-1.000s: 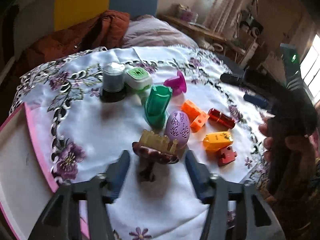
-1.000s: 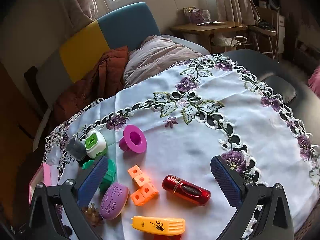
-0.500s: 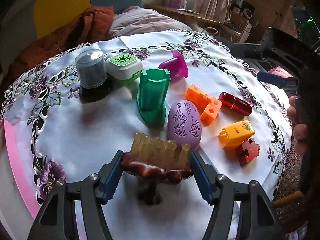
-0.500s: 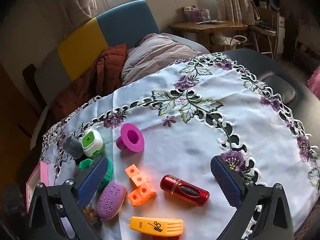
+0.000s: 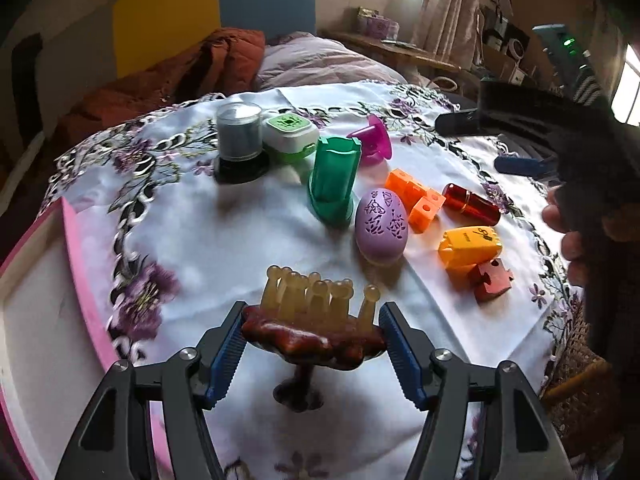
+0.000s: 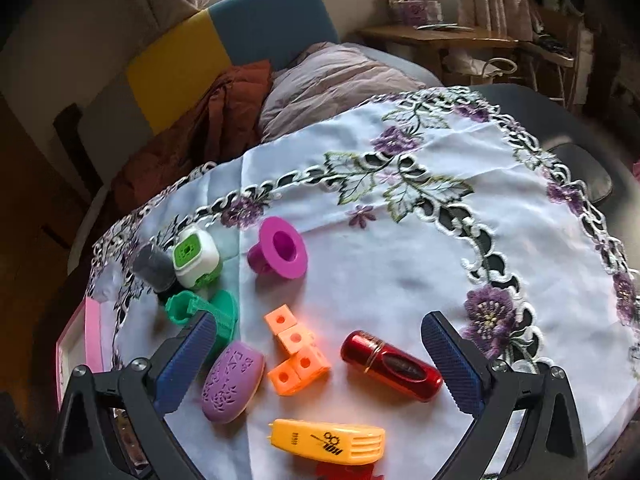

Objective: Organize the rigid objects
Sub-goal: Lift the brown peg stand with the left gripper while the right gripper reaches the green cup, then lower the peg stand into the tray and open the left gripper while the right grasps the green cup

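Left gripper point(image 5: 312, 344): jaws spread wide, one blue pad on either side of the brown pedestal ornament point(image 5: 312, 336), the piece with a row of pale amber pegs on a dark red-brown slab. Ornament sits low centre of the left wrist view, its foot on the white embroidered tablecloth point(image 5: 224, 240). Left pad looks touching or just beside the slab's end; right pad just beside the other end. Cannot confirm any squeeze; reads as released, nothing held.

Right gripper point(image 6: 320, 364): also spread and empty, hovering above the orange linked cubes point(image 6: 296, 360) and the red metallic cylinder point(image 6: 392, 364), lower centre of the right wrist view. Purple patterned egg point(image 6: 232, 384) lies just beside its left pad.

Other pieces: green slotted holder point(image 5: 334, 180) centre, magenta flanged cup point(image 5: 374, 140) above it, yellow-orange case point(image 5: 470, 246) and red puzzle piece point(image 5: 492, 280) at right. Pink-edged tray point(image 5: 80, 264) at left edge, presumably the destination.

Judged step: grasp the ornament.
- Close on the slab's ends, not the pegs; the pegs look thin.
- Keep pads level with the slab; its edge is irregular and could slip.
- The piece is top-heavy on a narrow stem; lift straight up before carrying towards the tray.
- The egg is near; avoid nudging it.
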The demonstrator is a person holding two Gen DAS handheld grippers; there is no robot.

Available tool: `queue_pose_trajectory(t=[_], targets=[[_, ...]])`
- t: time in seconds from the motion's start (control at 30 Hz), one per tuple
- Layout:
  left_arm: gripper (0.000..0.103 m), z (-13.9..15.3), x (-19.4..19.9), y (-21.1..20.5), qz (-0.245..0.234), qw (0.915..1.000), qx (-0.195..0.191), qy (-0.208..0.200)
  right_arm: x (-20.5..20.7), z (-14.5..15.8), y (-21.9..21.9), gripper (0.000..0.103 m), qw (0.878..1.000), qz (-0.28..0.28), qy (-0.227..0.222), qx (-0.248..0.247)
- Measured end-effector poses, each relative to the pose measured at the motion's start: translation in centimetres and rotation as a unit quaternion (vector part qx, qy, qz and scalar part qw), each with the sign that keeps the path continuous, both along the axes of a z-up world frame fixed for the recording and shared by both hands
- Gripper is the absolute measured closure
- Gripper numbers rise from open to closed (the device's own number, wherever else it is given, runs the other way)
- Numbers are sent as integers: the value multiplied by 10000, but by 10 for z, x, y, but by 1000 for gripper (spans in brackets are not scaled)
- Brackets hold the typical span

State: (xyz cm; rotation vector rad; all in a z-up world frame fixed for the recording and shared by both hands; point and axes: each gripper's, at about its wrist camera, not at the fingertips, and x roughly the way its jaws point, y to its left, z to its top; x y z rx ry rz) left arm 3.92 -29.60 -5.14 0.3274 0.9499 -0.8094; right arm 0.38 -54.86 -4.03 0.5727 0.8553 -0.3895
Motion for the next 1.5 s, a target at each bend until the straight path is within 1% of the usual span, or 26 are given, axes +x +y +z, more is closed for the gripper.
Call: queue_pose_trajectory(t=[0.27,0.47,0.73,0.83,0.93,1.0,1.03,1.1,1.17,1.2,1.27,1.33,1.37,1.4,1.5], targets=[[36,14,-12,26,243,9995,-192,-52,11,-1,22,0,9982,582,34,-100],[36,30,-15,46,425,9983,-383,-121,22,-5,47,0,9925,1126,247,-398],[36,45,-21,72,622,9959,-629,-187,29,-15,63,0,9862,1396,589,-668],[36,49,-20,84,720,9948,-714,-121,36,-16,70,0,9838,1482,635,-785],[36,53,-13,104,927,9917,-895,-2,47,-12,77,0,9828,1601,495,-780],[36,56,-6,117,1100,9890,-983,73,56,-11,82,0,9809,1647,457,-926],[36,58,-2,126,1222,9871,-1033,97,63,-12,84,0,9804,1644,461,-981],[36,59,8,144,1462,9831,-1095,126,76,-17,86,0,9809,1642,466,-928],[36,59,20,166,1764,9782,-1091,124,86,-23,89,1,9802,1647,510,-976],[36,58,27,178,1923,9754,-1070,130,90,-26,90,4,9801,1639,532,-981],[36,55,38,196,2176,9705,-1031,143,97,-35,91,16,9798,1635,601,-981],[36,51,49,215,2410,9649,-1020,213,101,-46,93,63,9773,1731,742,-972],[36,49,54,222,2486,9627,-1036,241,101,-49,94,63,9759,1776,778,-1005],[36,47,59,229,2568,9605,-1035,274,100,-49,95,65,9755,1785,748,-1045],[36,39,74,245,2722,9558,-1047,378,99,-42,99,65,9731,1933,613,-1094]])
